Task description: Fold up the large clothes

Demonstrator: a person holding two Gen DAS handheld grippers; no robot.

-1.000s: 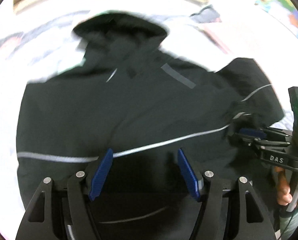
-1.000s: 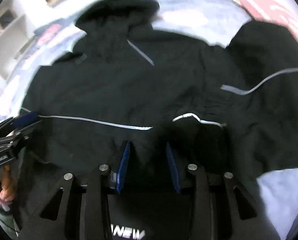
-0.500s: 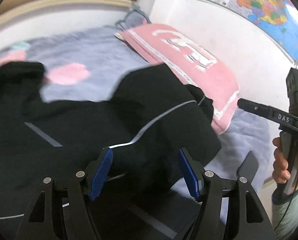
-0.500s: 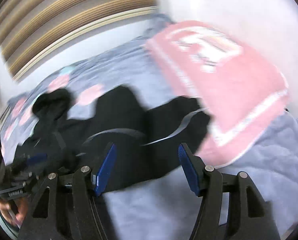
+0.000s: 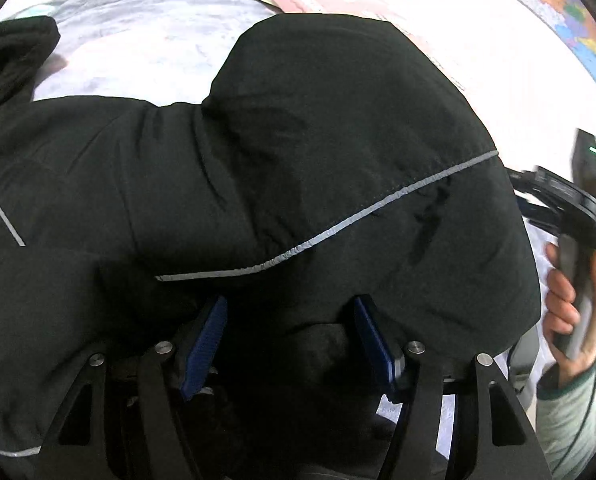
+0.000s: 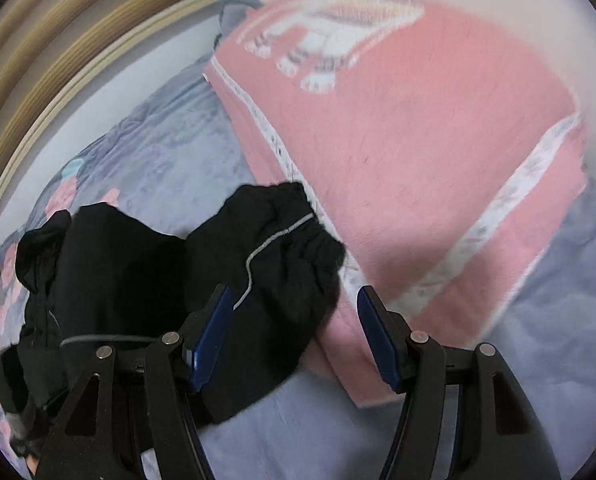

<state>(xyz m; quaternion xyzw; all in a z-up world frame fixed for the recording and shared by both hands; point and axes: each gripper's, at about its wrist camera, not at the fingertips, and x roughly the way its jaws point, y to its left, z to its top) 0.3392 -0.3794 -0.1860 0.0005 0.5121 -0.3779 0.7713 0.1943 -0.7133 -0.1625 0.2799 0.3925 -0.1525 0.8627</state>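
Now both tools gape empty: left tool [image 5: 290,336] over black jacket [image 5: 298,160]; right tool [image 6: 294,334] at sleeve edge [image 6: 298,248].

The left gripper [image 5: 290,336] had its blue pads [image 5: 204,344] spread wide. At three o'clock, a hand [image 5: 569,304] gripped the right gripper [image 6: 294,332], whose jaws also gaped.

Both fisheye views curve hard toward dark vignetted corners. In the left wrist view the white wall [image 5: 497,40] is blown out by glare, while the black jacket [image 5: 298,160] reads dim, its folds barely separable, yet sharp. The right wrist view is softly lit and smeared: the pink blanket [image 6: 417,140] and its pattern are blurred.
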